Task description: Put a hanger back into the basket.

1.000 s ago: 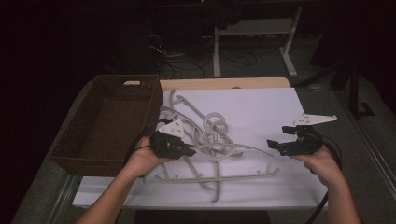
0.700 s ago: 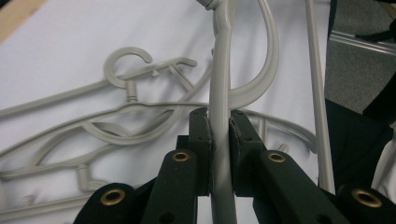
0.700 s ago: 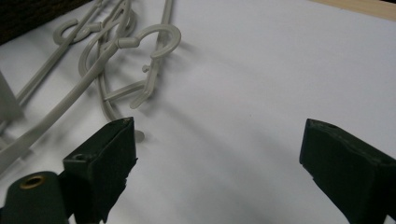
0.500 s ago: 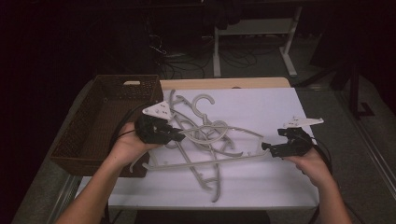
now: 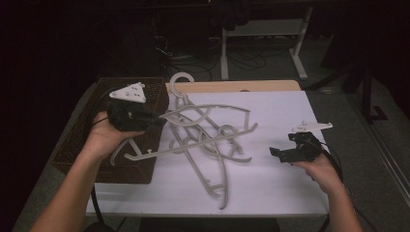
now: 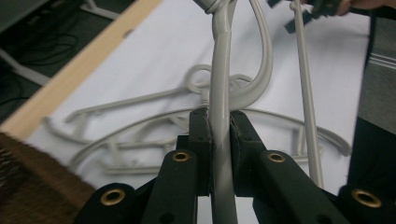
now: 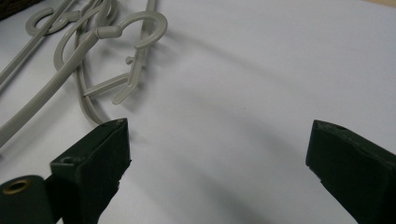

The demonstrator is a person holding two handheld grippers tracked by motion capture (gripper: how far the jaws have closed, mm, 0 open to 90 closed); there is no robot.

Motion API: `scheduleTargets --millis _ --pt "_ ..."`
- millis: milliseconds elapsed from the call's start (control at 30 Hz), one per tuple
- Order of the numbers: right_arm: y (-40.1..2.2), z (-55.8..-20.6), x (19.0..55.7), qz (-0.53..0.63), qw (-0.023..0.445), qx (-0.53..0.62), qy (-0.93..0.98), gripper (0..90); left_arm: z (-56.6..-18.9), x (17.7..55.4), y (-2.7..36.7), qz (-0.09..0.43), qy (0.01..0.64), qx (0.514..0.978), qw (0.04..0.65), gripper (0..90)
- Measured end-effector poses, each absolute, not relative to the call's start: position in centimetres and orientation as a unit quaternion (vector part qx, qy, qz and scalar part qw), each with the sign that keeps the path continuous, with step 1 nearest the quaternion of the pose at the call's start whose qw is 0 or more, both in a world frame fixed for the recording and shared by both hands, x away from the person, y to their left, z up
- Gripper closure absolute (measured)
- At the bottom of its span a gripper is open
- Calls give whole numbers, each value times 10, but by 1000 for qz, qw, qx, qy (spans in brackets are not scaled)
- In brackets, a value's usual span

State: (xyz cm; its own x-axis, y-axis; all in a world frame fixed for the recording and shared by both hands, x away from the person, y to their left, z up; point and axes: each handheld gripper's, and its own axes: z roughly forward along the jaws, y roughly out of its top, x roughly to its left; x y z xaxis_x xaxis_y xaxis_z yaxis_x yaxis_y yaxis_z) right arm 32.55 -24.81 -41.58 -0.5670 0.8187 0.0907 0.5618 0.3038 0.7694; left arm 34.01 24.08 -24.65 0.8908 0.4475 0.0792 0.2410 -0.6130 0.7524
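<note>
The left gripper clamps the arm of a grey plastic hanger, lifted over the table's left edge beside the wicker basket. More hangers lie tangled mid-table. The right gripper, near the right edge, has just been opening; nothing sits between its jaws.
</note>
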Motion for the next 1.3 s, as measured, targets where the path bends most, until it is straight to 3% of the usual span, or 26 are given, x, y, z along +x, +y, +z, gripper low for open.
scheduleTargets --millis 733,1300 --pt "-242 -421 327 392 154 435 796 44 -230 358 352 216 292 849 383 820" --pt "-232 -424 327 388 148 433 800 36 -258 380 426 258 379 813 358 820"
